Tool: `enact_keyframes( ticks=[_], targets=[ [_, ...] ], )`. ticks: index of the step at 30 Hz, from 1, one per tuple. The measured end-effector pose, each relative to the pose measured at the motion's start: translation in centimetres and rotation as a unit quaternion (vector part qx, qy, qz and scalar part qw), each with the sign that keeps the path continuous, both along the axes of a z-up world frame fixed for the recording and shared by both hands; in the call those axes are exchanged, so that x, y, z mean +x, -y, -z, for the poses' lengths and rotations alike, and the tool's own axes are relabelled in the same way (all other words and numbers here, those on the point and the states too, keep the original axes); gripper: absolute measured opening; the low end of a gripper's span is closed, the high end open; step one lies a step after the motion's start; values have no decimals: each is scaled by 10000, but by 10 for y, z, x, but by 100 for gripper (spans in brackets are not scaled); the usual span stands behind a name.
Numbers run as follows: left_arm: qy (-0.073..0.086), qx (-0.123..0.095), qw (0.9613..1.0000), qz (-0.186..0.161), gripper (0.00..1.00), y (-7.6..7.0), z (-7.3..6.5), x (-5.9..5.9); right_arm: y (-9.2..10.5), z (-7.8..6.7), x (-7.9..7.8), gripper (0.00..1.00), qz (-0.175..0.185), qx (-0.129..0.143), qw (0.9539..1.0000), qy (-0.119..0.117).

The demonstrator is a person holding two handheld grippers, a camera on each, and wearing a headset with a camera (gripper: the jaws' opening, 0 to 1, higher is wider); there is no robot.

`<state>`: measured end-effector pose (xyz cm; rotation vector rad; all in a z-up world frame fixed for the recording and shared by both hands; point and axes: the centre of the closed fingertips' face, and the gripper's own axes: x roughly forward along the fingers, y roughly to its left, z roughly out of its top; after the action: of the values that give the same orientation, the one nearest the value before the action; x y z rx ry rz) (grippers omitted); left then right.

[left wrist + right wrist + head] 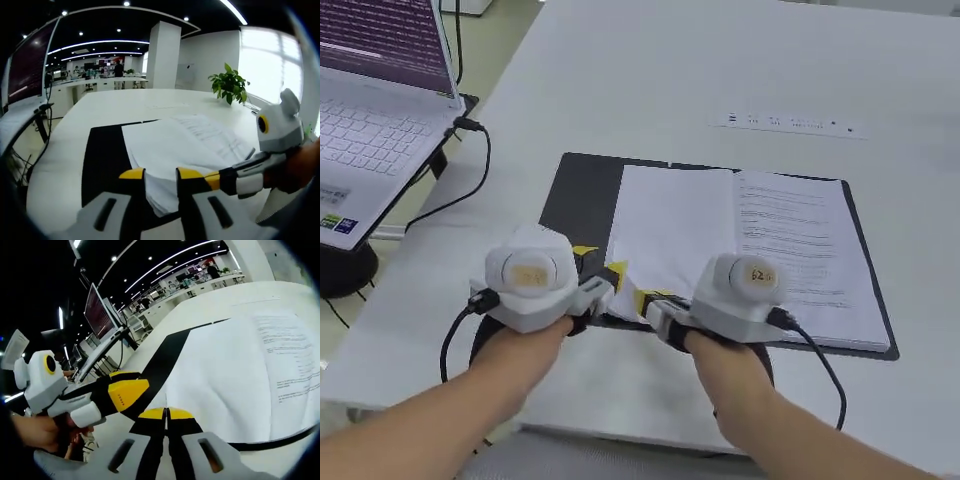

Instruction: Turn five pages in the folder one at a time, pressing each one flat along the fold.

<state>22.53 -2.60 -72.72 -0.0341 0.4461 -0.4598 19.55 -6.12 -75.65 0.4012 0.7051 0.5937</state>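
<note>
A black folder (578,195) lies open on the white table. Its left page (670,225) is blank and bulges upward; the right page (790,240) is printed. My left gripper (598,283) stands open at the blank page's lower left corner, and the page edge (160,192) lies between its yellow tips (132,173). Just right of it, my right gripper (646,301) is shut, its tips (166,413) together at the same page's lower edge (210,390). I cannot tell whether any paper is pinched there. The right gripper (240,175) reaches in beside my left jaws.
An open laptop (370,120) on a stand sits at the far left, with a cable (470,170) trailing toward the folder. A thin white strip (788,123) lies beyond the folder. The table's front edge (620,425) is just below my hands.
</note>
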Motion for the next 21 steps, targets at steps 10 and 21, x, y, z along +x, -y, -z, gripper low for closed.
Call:
enact_keyframes(
  ticks=[10, 21],
  targets=[
    [-98, -187, 9996, -176, 22, 13, 2, 11, 0, -13, -12, 2, -116, 550, 9983, -130],
    [-354, 55, 9993, -106, 22, 18, 26, 5, 20, -12, -6, 0, 65, 471, 9989, 19]
  ],
)
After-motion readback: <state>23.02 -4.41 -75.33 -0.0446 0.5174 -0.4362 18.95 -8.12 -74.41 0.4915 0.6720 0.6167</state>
